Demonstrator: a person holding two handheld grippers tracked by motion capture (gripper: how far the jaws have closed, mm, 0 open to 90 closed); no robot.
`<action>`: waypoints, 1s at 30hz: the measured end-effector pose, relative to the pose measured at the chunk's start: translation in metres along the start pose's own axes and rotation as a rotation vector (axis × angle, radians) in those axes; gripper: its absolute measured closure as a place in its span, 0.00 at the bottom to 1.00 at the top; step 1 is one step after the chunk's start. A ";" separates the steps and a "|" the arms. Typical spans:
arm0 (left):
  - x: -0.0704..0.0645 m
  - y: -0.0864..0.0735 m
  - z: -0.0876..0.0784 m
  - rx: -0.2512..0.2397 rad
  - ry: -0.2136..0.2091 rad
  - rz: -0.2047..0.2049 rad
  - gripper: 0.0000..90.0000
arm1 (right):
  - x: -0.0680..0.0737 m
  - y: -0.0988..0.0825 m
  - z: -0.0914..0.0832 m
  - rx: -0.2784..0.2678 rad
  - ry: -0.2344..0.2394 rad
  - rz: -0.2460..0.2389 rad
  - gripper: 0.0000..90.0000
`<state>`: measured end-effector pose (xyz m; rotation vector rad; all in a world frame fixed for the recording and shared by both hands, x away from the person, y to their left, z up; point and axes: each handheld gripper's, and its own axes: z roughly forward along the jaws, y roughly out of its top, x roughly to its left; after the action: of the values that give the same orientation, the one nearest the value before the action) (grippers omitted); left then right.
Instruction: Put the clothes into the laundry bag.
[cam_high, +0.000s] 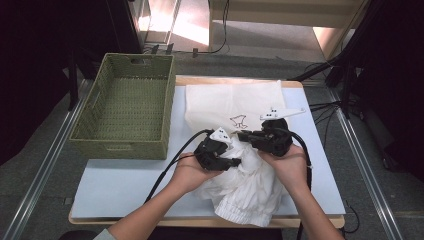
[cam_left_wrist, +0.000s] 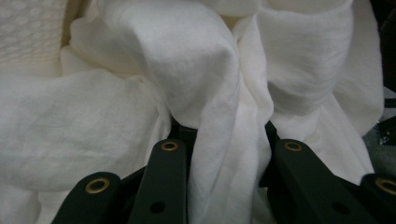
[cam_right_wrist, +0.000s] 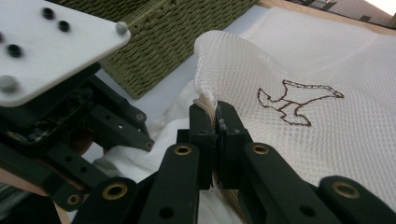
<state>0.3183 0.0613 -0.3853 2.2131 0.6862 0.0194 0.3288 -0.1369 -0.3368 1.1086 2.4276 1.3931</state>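
right gripper view shows the right gripper (cam_right_wrist: 212, 119) pinched tight on the mesh bag (cam_right_wrist: 299, 65) edge. left gripper (cam_left_wrist: 224, 140) jaws clamp a fold of white garment (cam_left_wrist: 140, 70), bunched at the table's (cam_high: 110, 185) near middle, right of the basket (cam_high: 122, 100).

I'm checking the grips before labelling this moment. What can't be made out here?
- Left tool, left gripper view: the white garment drapes over the tips, hiding whether the pads press it.
- Mesh bag mouth, high view: both tools and the hands cover it.
- Right tool, right gripper view: the bag's edge is pinched; what else lies between the pads is hidden.
- Basket, right gripper view: cut off at the top edge.
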 end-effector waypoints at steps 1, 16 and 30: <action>0.001 0.000 0.001 0.004 0.012 0.003 0.83 | 0.000 0.001 -0.001 -0.005 0.000 -0.003 0.98; 0.019 -0.005 -0.010 -0.050 -0.076 -0.075 0.59 | -0.008 -0.007 0.004 0.020 0.000 0.003 0.98; 0.014 -0.022 -0.065 -0.065 -0.079 -0.038 0.25 | -0.009 -0.007 0.003 0.027 -0.007 0.005 0.98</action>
<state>0.3047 0.1255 -0.3598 2.1267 0.6746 -0.0635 0.3330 -0.1428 -0.3468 1.1242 2.4475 1.3587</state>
